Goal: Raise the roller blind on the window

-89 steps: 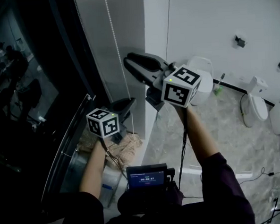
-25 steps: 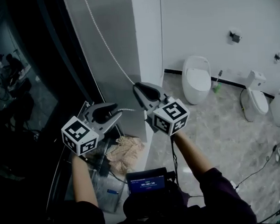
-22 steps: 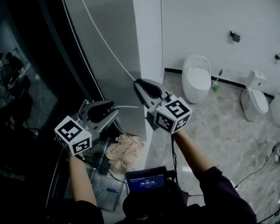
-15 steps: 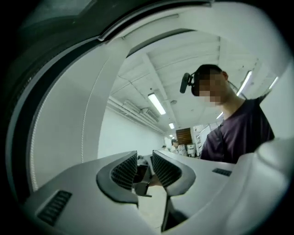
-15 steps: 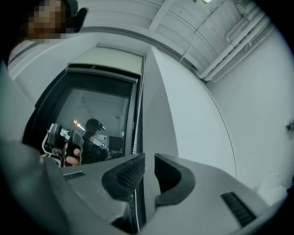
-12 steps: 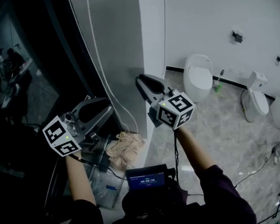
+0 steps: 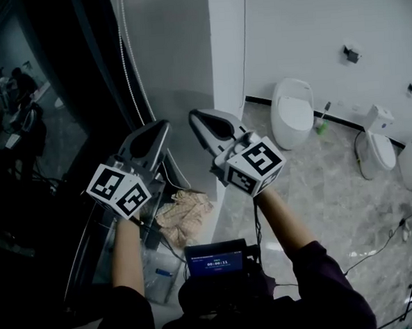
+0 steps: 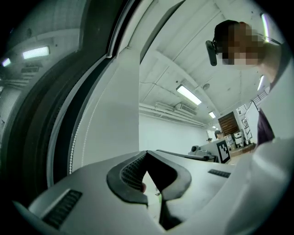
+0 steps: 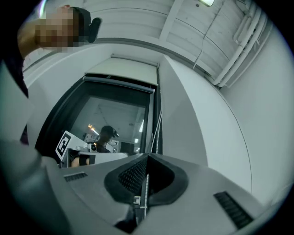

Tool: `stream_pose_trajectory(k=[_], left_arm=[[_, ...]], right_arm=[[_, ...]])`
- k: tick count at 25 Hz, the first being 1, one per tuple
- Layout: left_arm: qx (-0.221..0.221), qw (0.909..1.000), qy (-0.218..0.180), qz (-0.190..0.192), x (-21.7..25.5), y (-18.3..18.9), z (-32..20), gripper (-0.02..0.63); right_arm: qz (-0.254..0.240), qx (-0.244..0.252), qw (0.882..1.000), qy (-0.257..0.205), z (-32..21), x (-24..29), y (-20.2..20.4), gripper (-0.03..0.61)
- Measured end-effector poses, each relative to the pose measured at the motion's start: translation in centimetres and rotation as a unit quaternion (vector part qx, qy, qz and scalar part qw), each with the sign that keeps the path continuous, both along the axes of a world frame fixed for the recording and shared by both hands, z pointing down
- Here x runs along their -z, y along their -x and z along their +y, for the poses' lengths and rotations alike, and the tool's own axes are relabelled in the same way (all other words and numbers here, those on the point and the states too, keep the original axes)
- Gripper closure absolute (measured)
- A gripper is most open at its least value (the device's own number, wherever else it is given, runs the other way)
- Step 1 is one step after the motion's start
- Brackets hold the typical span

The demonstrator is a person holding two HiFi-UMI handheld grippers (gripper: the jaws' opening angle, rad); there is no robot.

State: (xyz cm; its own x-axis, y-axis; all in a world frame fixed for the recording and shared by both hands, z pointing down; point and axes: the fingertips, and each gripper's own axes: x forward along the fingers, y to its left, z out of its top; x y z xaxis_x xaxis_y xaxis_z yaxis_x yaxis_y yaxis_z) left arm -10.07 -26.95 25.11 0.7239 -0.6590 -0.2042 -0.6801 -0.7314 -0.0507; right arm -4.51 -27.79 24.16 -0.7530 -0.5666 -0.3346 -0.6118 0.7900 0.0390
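The blind's white bead chain (image 7: pixel 125 54) hangs down along the dark window frame. My right gripper (image 7: pixel 194 115) points up at the grey wall panel beside the window. In the right gripper view it (image 9: pixel 148 157) is shut, with the bead chain (image 9: pixel 156 131) running up out from between its pads toward the blind's housing (image 9: pixel 126 69) above the glass. My left gripper (image 7: pixel 163 125) is raised just left of the right one. Its jaws (image 8: pixel 146 153) are shut with nothing visible between them, and the chain (image 8: pixel 73 147) hangs apart at their left.
Dark window glass (image 7: pixel 44 135) fills the left. A crumpled cloth (image 7: pixel 185 214) lies on the sill below the grippers. Toilets (image 7: pixel 290 117) (image 7: pixel 379 150) stand along the white wall on the marble floor, with cables (image 7: pixel 398 235) at the right. A small screen (image 7: pixel 215 259) hangs at my chest.
The left gripper stood open on the chain, let it go, swung out left, then shut and rose beside the right one. The chain, stretched slanting before, now hangs along the frame.
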Motion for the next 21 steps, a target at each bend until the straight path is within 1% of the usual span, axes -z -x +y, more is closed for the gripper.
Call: stream_pose_trajectory(k=[1,5,11,18,21], left_arm=[[0.002,1.0000,-0.003,0.001,0.3,-0.2,0.0,0.603],[0.013,0.9997,-0.014,-0.014,0.8,-1.1,0.0,0.604],[0.017,0.9996,-0.016,-0.016,1.7,-1.6,0.7,0.603],[0.031,0.9993,-0.015,-0.012,0.5,-1.6,-0.4,0.603],[0.038,0.9991,-0.017,-0.011,0.0,-1.2,-0.8,0.604]], right_arm=[[0.000,0.000,1.000,-0.001,0.1,0.1,0.0,0.571],[-0.002,-0.001,1.000,-0.004,0.5,0.4,-0.3,0.571],[0.003,-0.001,1.000,-0.010,1.3,0.9,-0.4,0.571],[0.015,0.000,1.000,-0.003,0.8,-0.3,-0.2,0.571],[0.011,0.004,1.000,-0.011,0.6,-0.4,0.3,0.571]])
